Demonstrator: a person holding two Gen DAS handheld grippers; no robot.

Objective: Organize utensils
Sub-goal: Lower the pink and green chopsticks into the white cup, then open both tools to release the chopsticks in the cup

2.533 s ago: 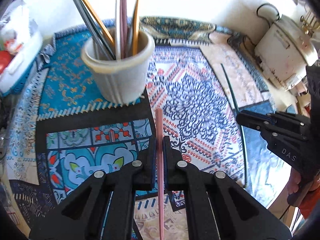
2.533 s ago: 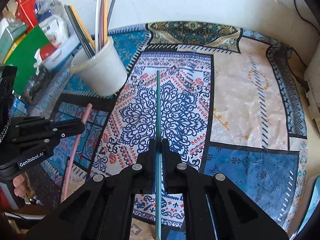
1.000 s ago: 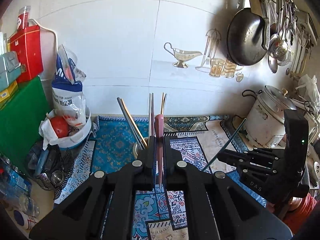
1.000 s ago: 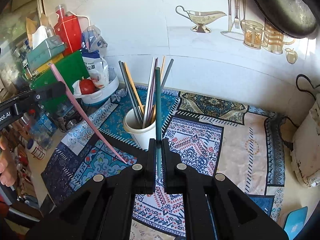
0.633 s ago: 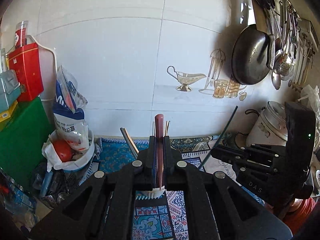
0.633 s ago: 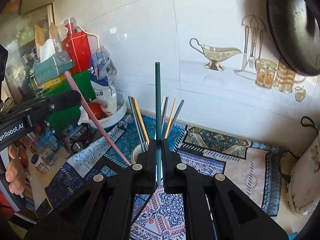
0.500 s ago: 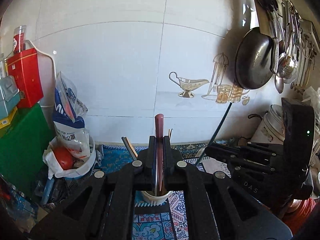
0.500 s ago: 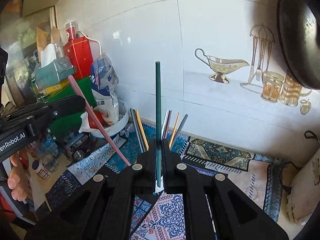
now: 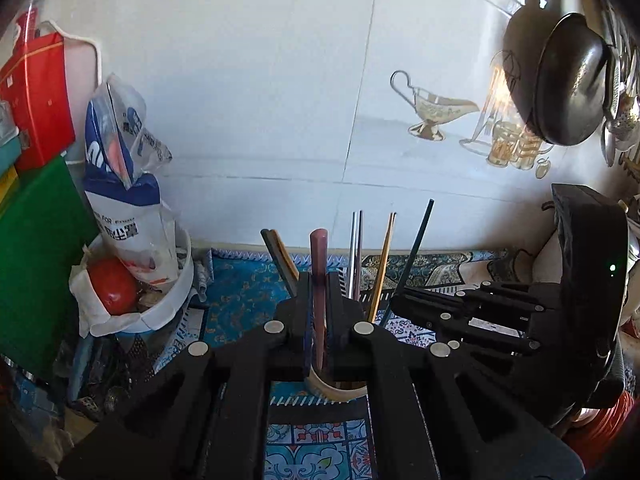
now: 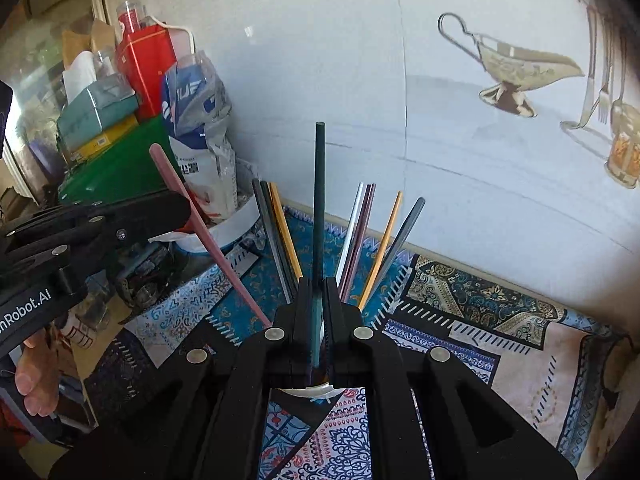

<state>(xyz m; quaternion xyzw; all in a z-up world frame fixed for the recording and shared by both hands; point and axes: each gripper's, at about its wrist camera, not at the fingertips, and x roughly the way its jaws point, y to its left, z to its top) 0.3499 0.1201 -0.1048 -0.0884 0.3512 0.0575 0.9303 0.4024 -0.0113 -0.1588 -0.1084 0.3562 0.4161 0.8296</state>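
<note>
Both pairs of jaws are clamping shut, each on a single chopstick. The left gripper (image 9: pixel 319 320) is pinching a pink chopstick (image 9: pixel 319 276) low on its shaft, so most of the stick is rising free above the jaws; the right gripper (image 10: pixel 318 320) is doing the same with a dark green chopstick (image 10: pixel 319 200). Just below and behind each set of jaws the white cup (image 9: pixel 338 390) is showing only a strip of its rim, with the other chopsticks fanning up on either side of the held ones.

These sticks are looking light, thin, rigid and smooth, so I judge they are likely to pivot or slide in a pinch. Gripping low, as here, is leaving a long lever above; a hold nearer the middle would probably be steadier.

Counting: two held chopsticks, one per gripper; one cup; roughly eight chopsticks are standing in it, though overlaps are making the exact number uncertain.
</note>
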